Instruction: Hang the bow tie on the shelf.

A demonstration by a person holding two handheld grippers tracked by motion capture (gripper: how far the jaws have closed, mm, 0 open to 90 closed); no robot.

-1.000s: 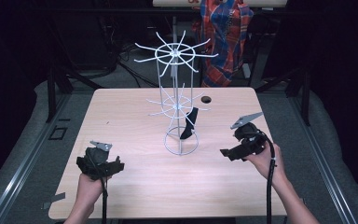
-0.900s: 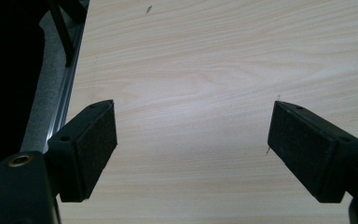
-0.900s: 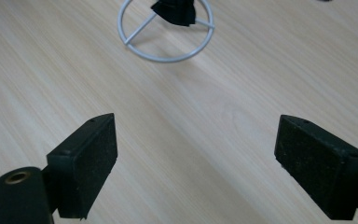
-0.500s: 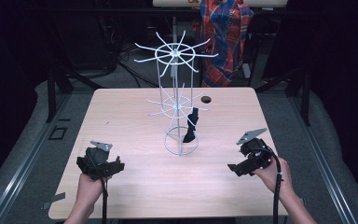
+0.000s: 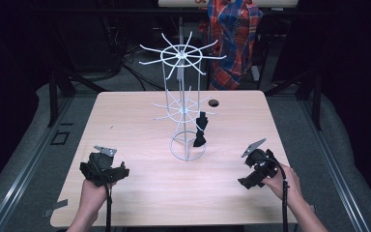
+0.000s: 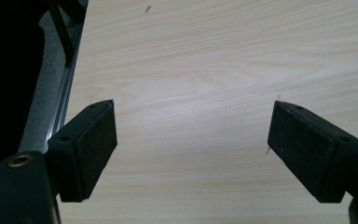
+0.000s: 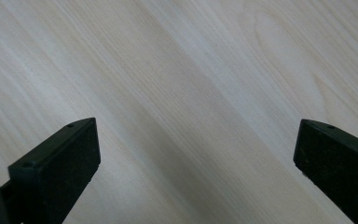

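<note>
A white wire carousel rack [image 5: 184, 104] stands at the middle of the light wooden table [image 5: 140, 121]. A black sock [image 5: 201, 129] hangs from a lower prong on its right side. My left gripper [image 5: 121, 172] rests low at the table's front left, held by a hand. Its jaws stand wide apart over bare wood, its pads [image 6: 89, 148] holding nothing. My right gripper [image 5: 245, 182] sits low at the front right, pointing down at the table. Its jaws have just been opening and stand wide, with bare wood between the pads [image 7: 58, 170].
A round dark hole [image 5: 214, 103] lies in the tabletop behind the rack. A plaid garment [image 5: 233, 38] hangs beyond the far edge. Metal rails [image 5: 34, 164] run along both sides of the table. Cables trail from both grippers toward the front edge.
My right gripper has come down and back toward the front right of the table, away from the rack. The sock stays hanging on the rack. The left gripper has kept still.
</note>
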